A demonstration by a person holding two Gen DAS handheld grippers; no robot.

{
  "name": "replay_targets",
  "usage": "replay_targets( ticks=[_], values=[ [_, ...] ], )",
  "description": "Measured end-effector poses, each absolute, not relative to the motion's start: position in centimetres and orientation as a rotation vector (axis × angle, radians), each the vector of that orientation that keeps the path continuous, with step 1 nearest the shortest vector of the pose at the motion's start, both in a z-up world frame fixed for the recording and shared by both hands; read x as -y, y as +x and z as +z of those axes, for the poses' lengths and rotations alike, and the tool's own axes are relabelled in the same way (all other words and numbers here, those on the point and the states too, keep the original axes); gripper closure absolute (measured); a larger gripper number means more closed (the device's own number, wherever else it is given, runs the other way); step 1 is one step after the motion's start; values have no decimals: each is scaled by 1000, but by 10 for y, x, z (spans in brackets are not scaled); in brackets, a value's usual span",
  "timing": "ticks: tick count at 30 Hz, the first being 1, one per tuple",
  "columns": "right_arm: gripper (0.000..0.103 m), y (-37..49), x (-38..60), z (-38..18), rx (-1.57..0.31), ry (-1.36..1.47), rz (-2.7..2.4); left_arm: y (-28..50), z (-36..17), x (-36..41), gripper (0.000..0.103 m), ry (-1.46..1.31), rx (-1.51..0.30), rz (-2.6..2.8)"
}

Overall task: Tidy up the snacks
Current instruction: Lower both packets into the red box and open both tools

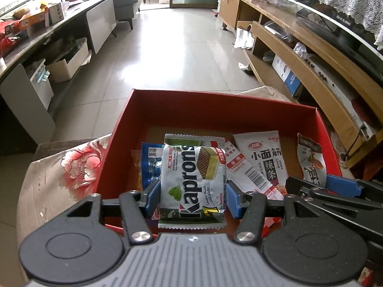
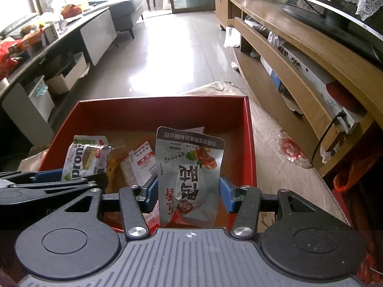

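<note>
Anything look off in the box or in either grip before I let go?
Nothing damaged or spilled. The right gripper holds its silver pouch upside down, print inverted. Packets in the red box lie overlapping, not lined up. The Kaprons wafer pack sits squarely in the left gripper.

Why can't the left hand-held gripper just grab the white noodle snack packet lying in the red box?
Probably not yet: the left hand-held gripper is already shut on the wafer packet. The noodle snack packet lies uncovered in the red box, so nothing else blocks it.
</note>
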State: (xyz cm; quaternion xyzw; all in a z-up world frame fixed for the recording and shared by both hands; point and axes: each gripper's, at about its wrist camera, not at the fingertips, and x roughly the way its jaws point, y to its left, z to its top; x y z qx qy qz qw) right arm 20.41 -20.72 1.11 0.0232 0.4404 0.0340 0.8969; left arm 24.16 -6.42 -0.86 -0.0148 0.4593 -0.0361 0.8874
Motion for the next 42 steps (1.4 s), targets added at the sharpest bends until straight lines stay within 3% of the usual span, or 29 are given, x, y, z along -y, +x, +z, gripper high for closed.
replay_targets(
  ticks=[15, 29, 42],
  values=[
    [43, 212, 202, 0, -936, 18, 62, 245, -18, 69, 45, -7, -969, -61],
    [33, 210, 204, 1, -917, -3, 36, 245, -16, 68, 43, -10, -973, -57],
    [32, 203, 214, 10, -890, 16, 21, 237, -6, 70, 35, -13, -946, -50]
  ],
)
